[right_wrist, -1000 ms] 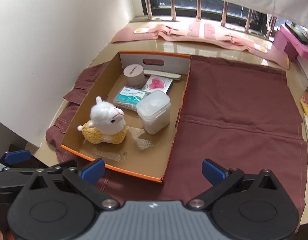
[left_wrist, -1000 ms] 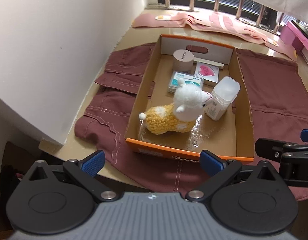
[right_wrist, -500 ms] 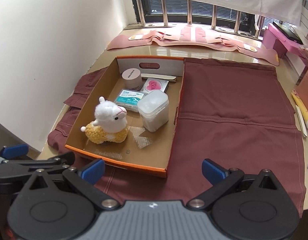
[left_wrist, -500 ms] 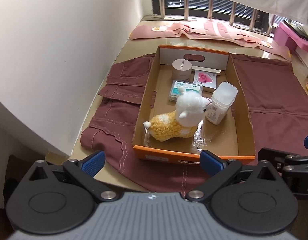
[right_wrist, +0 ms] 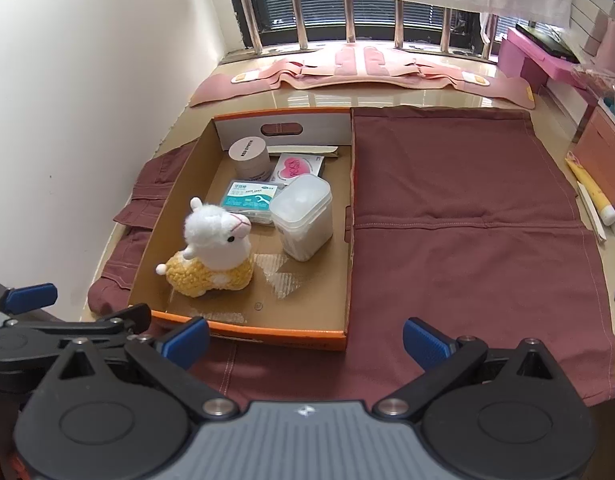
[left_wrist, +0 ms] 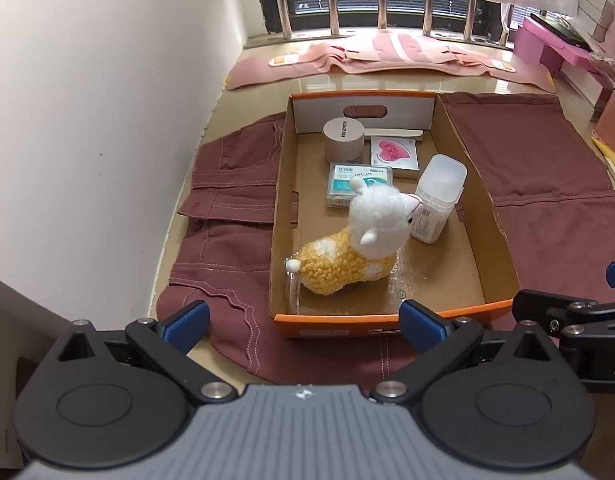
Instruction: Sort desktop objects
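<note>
A glossy beige table (right_wrist: 387,98) is carrying a maroon cloth (right_wrist: 459,216) near and pink fabric pieces (right_wrist: 359,66) far.

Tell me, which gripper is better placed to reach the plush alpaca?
Probably the left gripper: it is open and lined up with the plush alpaca in the cardboard box. The right gripper, also open, faces the box's right wall.

Both tongs have pulled back and risen from the cardboard box (left_wrist: 391,322): the left tongs (left_wrist: 303,326) and right tongs (right_wrist: 305,338) now take in more of the window bars and the desk (right_wrist: 307,98) beyond, and the box and its contents look smaller and farther off
</note>
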Available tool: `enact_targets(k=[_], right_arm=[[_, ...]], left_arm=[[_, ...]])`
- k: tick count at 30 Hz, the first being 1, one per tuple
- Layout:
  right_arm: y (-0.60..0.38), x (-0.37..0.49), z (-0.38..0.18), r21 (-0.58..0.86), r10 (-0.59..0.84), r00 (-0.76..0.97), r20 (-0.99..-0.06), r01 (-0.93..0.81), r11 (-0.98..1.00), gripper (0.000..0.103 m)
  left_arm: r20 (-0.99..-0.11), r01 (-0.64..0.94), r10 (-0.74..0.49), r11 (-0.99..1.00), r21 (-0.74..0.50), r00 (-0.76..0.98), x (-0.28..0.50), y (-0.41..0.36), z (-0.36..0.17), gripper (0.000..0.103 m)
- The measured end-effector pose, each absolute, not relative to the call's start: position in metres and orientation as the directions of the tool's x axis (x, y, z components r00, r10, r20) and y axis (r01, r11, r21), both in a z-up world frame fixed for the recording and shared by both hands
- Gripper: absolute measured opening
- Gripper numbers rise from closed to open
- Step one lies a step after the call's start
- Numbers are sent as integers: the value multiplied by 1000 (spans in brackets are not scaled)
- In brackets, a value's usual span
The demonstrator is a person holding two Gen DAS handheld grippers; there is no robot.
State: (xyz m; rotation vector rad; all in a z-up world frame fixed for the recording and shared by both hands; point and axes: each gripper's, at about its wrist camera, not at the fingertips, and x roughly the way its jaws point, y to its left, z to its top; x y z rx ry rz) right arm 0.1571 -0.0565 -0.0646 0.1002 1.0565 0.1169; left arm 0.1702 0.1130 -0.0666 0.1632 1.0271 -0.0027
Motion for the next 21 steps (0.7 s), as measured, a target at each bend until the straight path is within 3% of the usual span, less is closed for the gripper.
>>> enact_targets(k=[21], right_arm=[[-50,172,-72,103,126,463,-877,-76,992,103]], left_arm=[[-872,82,76,988,132,484,189,118,-79,103]])
